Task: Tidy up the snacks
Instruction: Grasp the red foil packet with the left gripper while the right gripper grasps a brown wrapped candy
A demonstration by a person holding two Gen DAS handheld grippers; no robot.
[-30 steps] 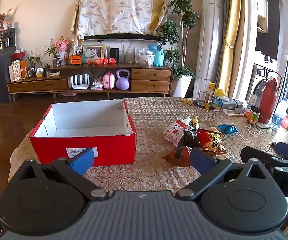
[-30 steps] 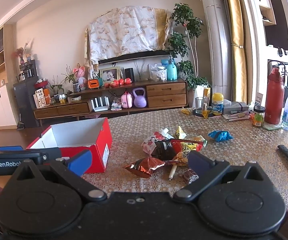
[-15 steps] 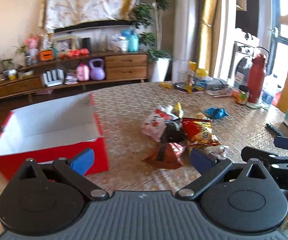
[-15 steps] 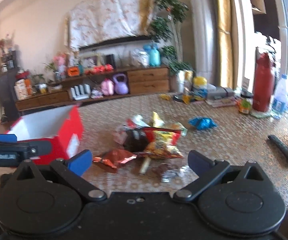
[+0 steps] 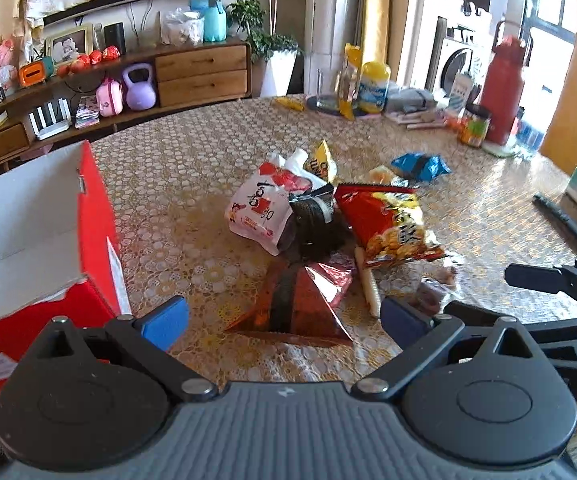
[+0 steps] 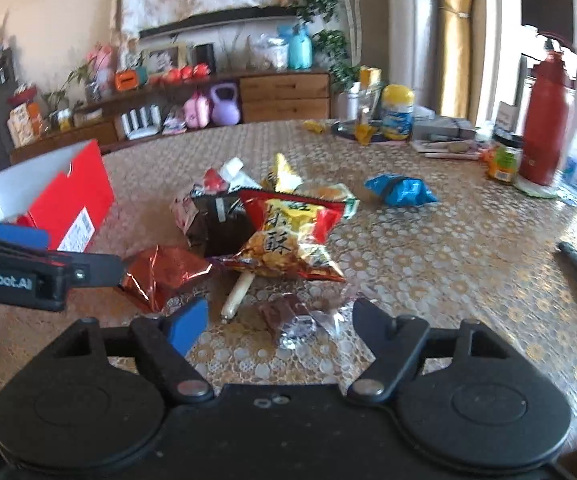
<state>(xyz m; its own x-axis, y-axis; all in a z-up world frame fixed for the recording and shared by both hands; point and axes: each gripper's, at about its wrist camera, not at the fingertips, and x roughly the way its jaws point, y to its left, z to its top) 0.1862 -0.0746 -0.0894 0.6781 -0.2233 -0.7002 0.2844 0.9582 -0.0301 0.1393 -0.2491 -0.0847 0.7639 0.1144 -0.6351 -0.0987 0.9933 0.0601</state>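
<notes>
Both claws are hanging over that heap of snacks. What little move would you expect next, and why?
Probably the right claw drops a little further and finishes closing on the small clear-wrapped brown snack. That snack lies right between its pads, which are closing but not yet pressing it. The red box stands open to the left, ready to take it.

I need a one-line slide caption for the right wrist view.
Right gripper, jaws closing, nears a small dark-brown snack in front of the snack pile; red box at left.

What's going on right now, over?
Left gripper open over the copper foil packet. Right gripper closing around the small clear-wrapped snack, not yet pinched. Red box holds no snacks. Nothing in the way.
</notes>
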